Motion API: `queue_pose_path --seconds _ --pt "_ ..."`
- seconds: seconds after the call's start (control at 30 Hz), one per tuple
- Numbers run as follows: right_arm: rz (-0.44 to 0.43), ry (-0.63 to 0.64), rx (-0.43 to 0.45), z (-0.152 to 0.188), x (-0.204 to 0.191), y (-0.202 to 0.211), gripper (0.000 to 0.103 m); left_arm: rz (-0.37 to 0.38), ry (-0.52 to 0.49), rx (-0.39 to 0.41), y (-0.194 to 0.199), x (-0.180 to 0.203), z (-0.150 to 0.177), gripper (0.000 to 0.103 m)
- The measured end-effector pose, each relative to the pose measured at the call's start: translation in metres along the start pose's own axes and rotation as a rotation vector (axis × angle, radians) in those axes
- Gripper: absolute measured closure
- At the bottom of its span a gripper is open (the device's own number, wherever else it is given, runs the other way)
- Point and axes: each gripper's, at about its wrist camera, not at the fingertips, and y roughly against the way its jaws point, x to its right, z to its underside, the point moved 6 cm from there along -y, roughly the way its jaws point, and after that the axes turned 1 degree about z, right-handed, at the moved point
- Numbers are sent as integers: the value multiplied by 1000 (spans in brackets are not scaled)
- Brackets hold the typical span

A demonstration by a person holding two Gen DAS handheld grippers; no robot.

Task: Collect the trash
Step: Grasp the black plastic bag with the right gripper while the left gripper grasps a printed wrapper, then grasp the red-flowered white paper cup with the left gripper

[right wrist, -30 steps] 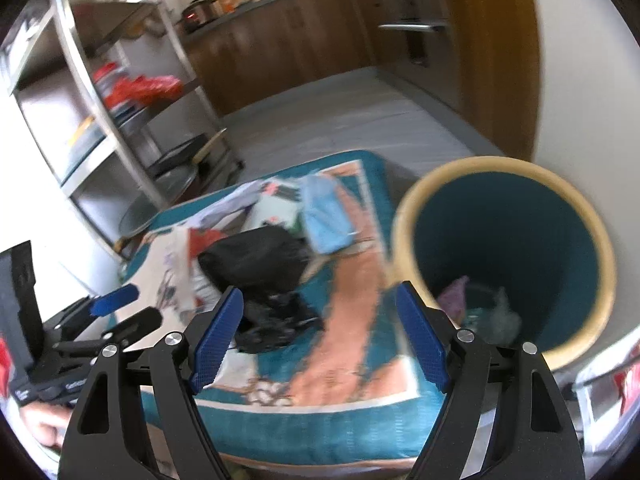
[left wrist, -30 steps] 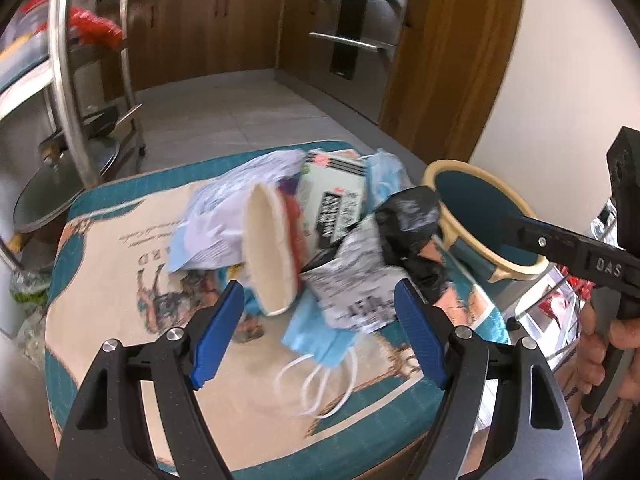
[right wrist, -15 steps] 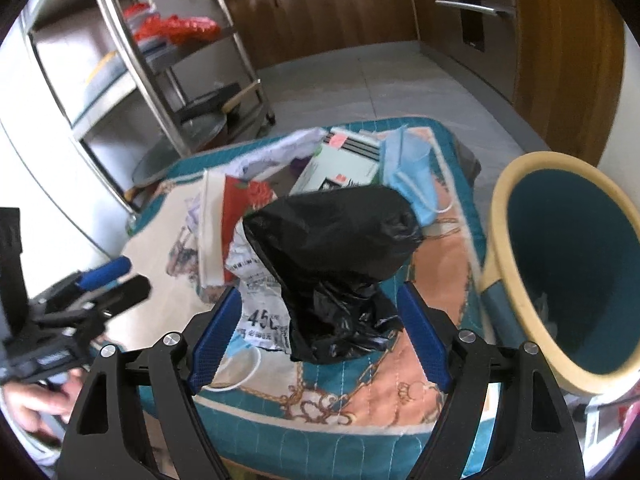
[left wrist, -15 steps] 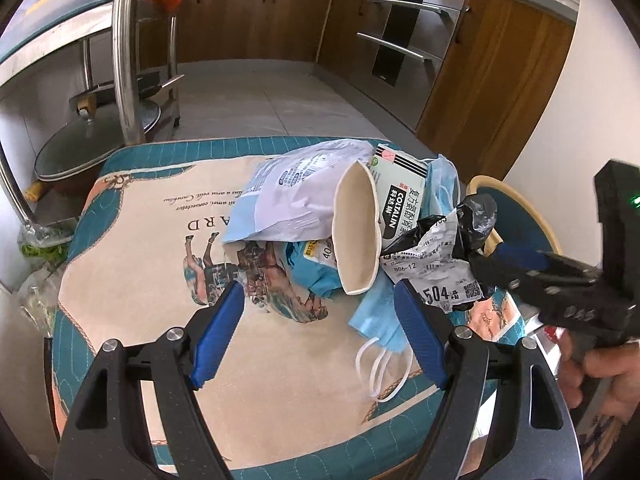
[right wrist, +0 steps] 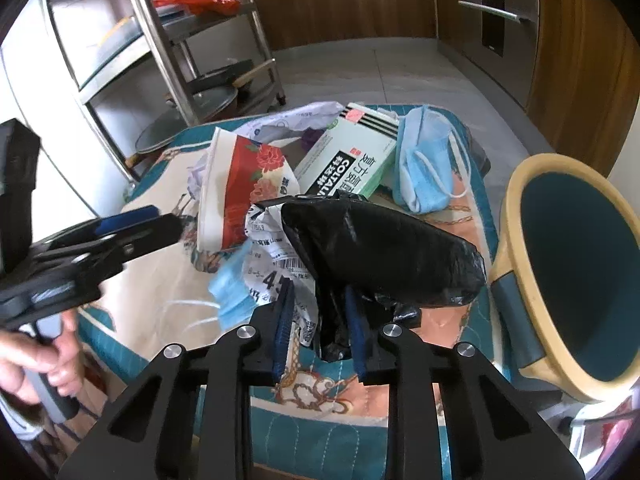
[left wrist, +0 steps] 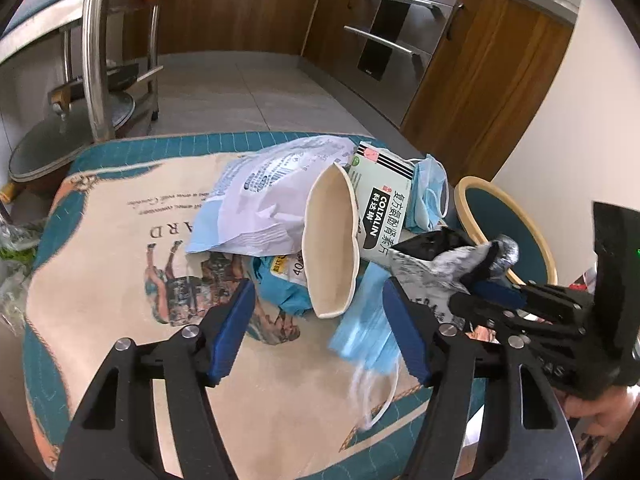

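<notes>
A pile of trash lies on the cloth-covered table (left wrist: pixel 120 260): a paper cup (left wrist: pixel 330 240) on its side, a green medicine box (left wrist: pixel 380 208), a white-blue plastic pouch (left wrist: pixel 268 196) and blue face masks (left wrist: pixel 364 336). My left gripper (left wrist: pixel 318 332) hovers over the cup's rim and a mask. Its jaws are closing, and the pads touch nothing. My right gripper (right wrist: pixel 319 330) is closing, and its pads press on the neck of a black plastic bag (right wrist: pixel 384 256) and on a crumpled receipt (right wrist: pixel 272 256). The teal bin (right wrist: pixel 568 280) with a cream rim stands right of the table.
A steel rack (left wrist: pixel 94 40) with pot lids on its low shelf stands beyond the table's left end. Wooden cabinets and an oven (left wrist: pixel 384 40) line the far wall across a tiled floor. A person's hand (right wrist: pixel 36 360) holds the left gripper's handle.
My right gripper's jaws have gone from wide apart to closed on the black bag's neck. My left gripper has come down nearer the cup and mask, its jaws a little narrower.
</notes>
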Motion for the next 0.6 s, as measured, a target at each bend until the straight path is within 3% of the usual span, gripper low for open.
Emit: queue_pose_path --seconds 0.07,0.1,0.27,0.37,0.6 --pt "-4 -8 10 0 2 4 81 4 -1 -10 -5 2 -1 44" --pt "-9 -16 17 0 4 7 91 8 -6 -17 -9 5 -1 46" --pt "-16 -46 49 -3 12 20 91 6 -49 -38 -20 17 0 55" --pt "-16 -57 62 -3 15 25 91 -11 -66 -38 -24 20 -1 69" --pt "-24 -91 85 -3 22 35 91 -30 -79 -39 -26 19 -1 84"
